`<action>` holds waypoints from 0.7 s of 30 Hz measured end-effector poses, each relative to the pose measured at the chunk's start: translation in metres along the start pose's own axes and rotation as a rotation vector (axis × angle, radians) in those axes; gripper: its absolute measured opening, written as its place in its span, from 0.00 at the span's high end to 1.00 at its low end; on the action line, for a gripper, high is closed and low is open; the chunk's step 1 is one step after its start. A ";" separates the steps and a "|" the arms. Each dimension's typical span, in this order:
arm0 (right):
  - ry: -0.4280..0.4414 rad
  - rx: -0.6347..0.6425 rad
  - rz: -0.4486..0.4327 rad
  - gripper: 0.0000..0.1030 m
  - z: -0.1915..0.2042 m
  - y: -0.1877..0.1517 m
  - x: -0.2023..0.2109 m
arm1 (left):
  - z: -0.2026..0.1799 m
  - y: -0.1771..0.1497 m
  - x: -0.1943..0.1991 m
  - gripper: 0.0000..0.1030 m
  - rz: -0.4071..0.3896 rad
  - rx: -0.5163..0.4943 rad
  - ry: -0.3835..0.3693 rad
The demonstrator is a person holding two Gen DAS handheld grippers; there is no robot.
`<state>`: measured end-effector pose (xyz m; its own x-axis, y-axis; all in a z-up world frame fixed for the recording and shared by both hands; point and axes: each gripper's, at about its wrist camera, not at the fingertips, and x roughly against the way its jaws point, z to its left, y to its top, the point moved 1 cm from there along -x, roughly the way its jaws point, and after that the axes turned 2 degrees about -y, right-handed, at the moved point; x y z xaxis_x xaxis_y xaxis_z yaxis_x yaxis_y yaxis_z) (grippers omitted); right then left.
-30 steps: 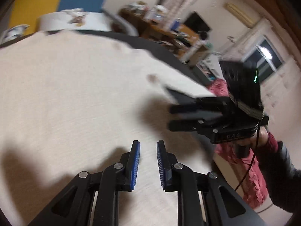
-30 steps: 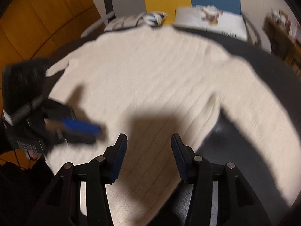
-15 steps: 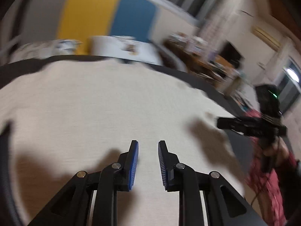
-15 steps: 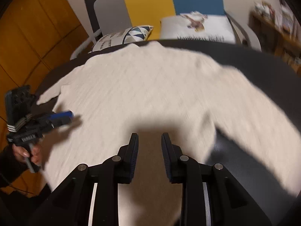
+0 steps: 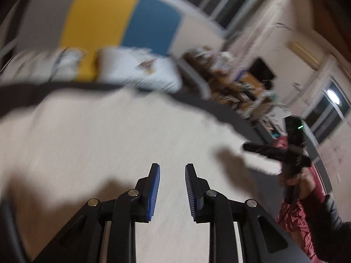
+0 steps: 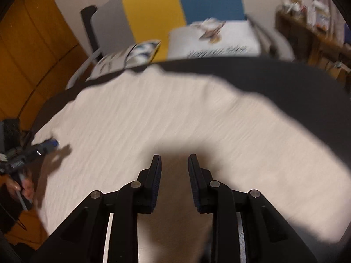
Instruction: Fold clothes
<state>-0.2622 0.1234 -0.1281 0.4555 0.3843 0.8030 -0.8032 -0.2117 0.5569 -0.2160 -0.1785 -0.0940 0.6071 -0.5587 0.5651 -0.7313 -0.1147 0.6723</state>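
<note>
A cream knit sweater [image 5: 109, 142] [image 6: 153, 114] lies spread flat on a dark bed cover [image 6: 285, 76]. My left gripper [image 5: 172, 166] hovers above the sweater's body, its blue pads a small gap apart with nothing between them. My right gripper [image 6: 174, 156] hangs over the sweater's near part, also slightly open and empty. In the left wrist view the right gripper [image 5: 246, 147] shows at the sweater's right edge, held by a hand [image 5: 294, 179]. The right wrist view has the left gripper [image 6: 53, 142] at the sweater's left edge. Both views are motion-blurred.
Two pillows [image 5: 136, 70] [image 6: 215, 41] lean on a grey, yellow and blue headboard [image 6: 153, 11] at the far end. A cluttered wooden shelf [image 6: 307, 26] stands to the right, orange wood panels [image 6: 26, 54] to the left. The dark cover [image 5: 22, 96] rims the sweater.
The right gripper's fingers have narrowed from a wide gap a second ago. Both cameras have tilted up and the grippers have drawn apart toward opposite edges of the sweater.
</note>
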 end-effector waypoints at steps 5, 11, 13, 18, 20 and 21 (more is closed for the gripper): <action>-0.066 0.009 0.027 0.73 -0.028 0.020 -0.026 | -0.046 0.056 -0.111 0.78 0.092 -0.222 -0.065; -0.120 0.029 0.069 0.73 -0.050 0.034 -0.063 | -0.061 0.054 -0.223 0.79 0.275 -0.344 -0.007; -0.129 0.022 0.051 0.75 -0.054 0.028 -0.062 | -0.051 0.044 -0.244 0.79 0.321 -0.357 0.063; -0.149 0.003 -0.001 0.76 -0.062 0.012 -0.056 | -0.044 0.044 -0.246 0.81 0.271 -0.216 0.064; -0.157 -0.005 -0.021 0.76 -0.065 0.006 -0.054 | -0.048 0.046 -0.239 0.81 0.254 -0.195 0.085; -0.157 -0.006 -0.013 0.76 -0.066 0.007 -0.053 | -0.049 0.046 -0.236 0.81 0.246 -0.185 0.096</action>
<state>-0.3174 0.1605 -0.1804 0.5203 0.2414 0.8191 -0.7988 -0.2015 0.5668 -0.3775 -0.0117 -0.1724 0.4522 -0.4699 0.7581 -0.7962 0.1704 0.5805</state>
